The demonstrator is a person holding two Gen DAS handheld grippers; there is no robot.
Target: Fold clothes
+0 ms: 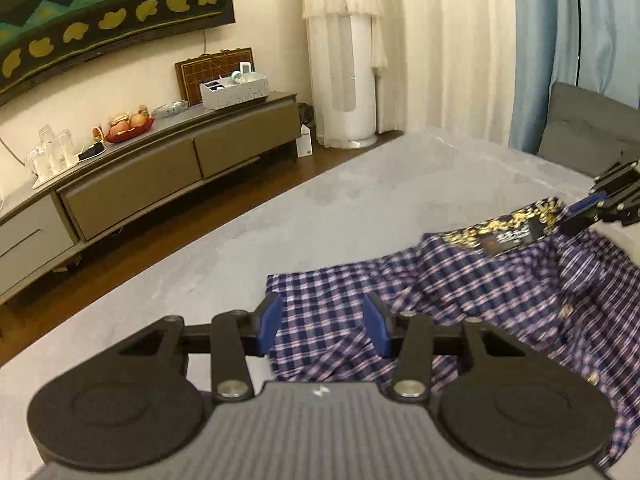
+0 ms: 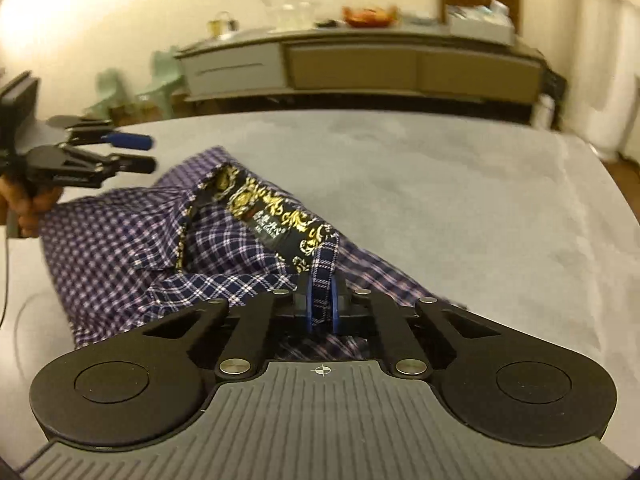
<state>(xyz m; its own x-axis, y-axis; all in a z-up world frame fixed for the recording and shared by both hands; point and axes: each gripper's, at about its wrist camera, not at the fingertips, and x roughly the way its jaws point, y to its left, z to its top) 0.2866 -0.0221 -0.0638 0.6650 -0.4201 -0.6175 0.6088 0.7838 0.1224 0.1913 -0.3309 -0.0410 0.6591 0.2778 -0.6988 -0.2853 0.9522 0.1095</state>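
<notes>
We see a navy, white and pink checked cotton shirt (image 1: pixel 460 296) lying crumpled on the pale grey soft-surfaced bed or tabletop (image 1: pixel 320 208), with its collar opened out so that the black inner collar band with gold baroque print (image 2: pixel 276 216) and a dark label on it face upward. Our left gripper (image 1: pixel 322 326) hovers over the shirt's near edge with its two blue-padded fingers spread wide apart and only checked cloth showing between them; nothing is clamped. In the right wrist view that same left gripper (image 2: pixel 140 152) appears at the far left, fingers apart, above the shirt's far side, with the person's hand (image 2: pixel 28 204) around its handle. Our right gripper (image 2: pixel 320 304) has its blue pads pressed together on a narrow strip of checked fabric, which looks like the collar tip or placket edge, though the blur makes it hard to be sure which; the strip rises upright between the pads. From the left wrist view the right gripper (image 1: pixel 592 208) sits at the collar end of the shirt, near the frame's right edge. Behind the surface stands a long low brown and grey sideboard (image 1: pixel 160 160) bearing a red bowl of fruit (image 1: pixel 130 128), clear glasses (image 1: pixel 50 152) and a white storage box (image 1: pixel 234 90); cream curtains (image 1: pixel 440 40) hang beside it
</notes>
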